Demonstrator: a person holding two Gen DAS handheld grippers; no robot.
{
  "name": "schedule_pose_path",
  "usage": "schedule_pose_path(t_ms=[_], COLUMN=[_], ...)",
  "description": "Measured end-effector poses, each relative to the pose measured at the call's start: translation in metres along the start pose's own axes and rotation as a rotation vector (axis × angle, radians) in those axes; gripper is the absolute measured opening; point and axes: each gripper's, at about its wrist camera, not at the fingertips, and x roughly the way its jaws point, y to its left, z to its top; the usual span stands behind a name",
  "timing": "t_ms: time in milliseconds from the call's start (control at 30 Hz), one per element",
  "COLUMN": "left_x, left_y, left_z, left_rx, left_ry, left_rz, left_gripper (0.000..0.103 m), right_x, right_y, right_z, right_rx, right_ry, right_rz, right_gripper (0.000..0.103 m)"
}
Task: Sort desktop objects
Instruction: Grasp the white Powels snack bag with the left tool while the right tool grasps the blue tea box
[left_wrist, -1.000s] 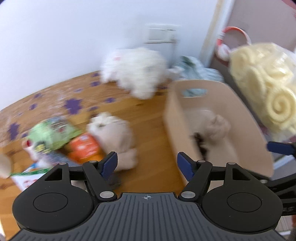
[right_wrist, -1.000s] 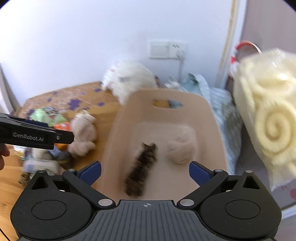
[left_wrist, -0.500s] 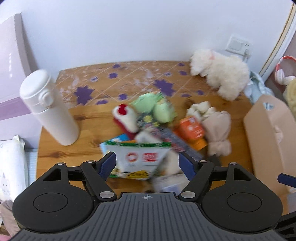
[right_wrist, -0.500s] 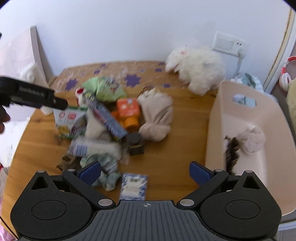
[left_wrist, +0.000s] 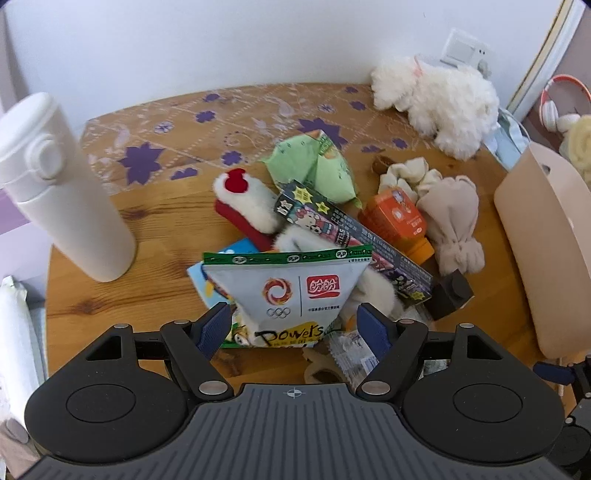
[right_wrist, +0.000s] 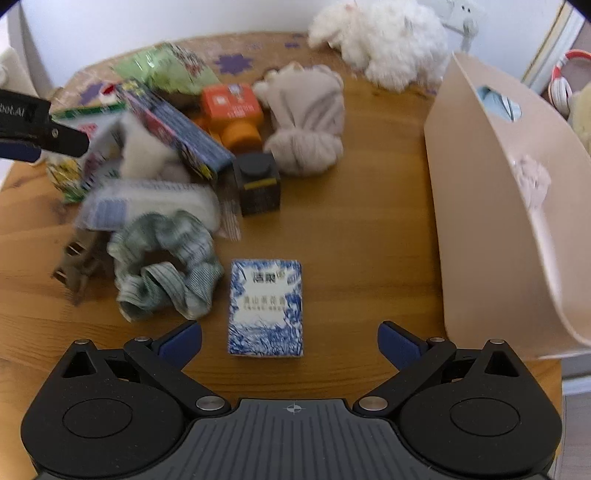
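Beige bin (right_wrist: 491, 229) sits at the table's (right_wrist: 354, 206) right edge, a pale fabric bundle (right_wrist: 532, 181) inside. Left gripper (left_wrist: 293, 328) hovers, tongs apart, over the snack bag (left_wrist: 284, 291) in the pile. Right gripper (right_wrist: 290, 339) hangs, tongs apart, above the blue tissue pack (right_wrist: 266, 306), beside the green scrunchie (right_wrist: 166, 266).

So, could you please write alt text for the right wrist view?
Open right tongs hover over a blue-and-white packet lying flat on a wooden table. A green scrunchie and jumbled clutter lie left; a beige bin stands right.
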Motion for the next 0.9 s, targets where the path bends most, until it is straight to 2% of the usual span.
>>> schedule_pose_path(t_ms=[233,367,533,600,667,900], left_x=[0.03,0.041,0.045,0.045,0.043,0.029], left_y=[0.002,0.005,0.003,0.003,0.003,0.0], left_z=[0.007,0.008,0.007,0.007,0.007,0.005], left_rx=[-0.015,-0.032,-0.017,-0.013,-0.013,-0.019], left_ry=[0.028,0.035,0.034,0.034,0.031,-0.005], left_rz=[0.006,0.001,0.009,0.01,0.007,0.017], left_gripper=[0.076,0.073,0.065,0.061,0.059,0.055], right_x=[0.02,0.028,0.025,0.022,0.019,0.015], right_y=[0.006,0.007,0.007,0.008,0.007,-0.001], right_z=[0.005,0.011,0.014,0.013,0.013,0.012], right_rx=[0.002,0.023,0.026,0.016,0.004,0.004], right_ry=[0.019,0.015,-0.012,-0.026,-0.039,-0.022], right_rz=[-0.009,0.011,0.051,0.068,0.072,0.118], right_gripper=[0.102,0.094,0.076,0.056,0.043,0.042])
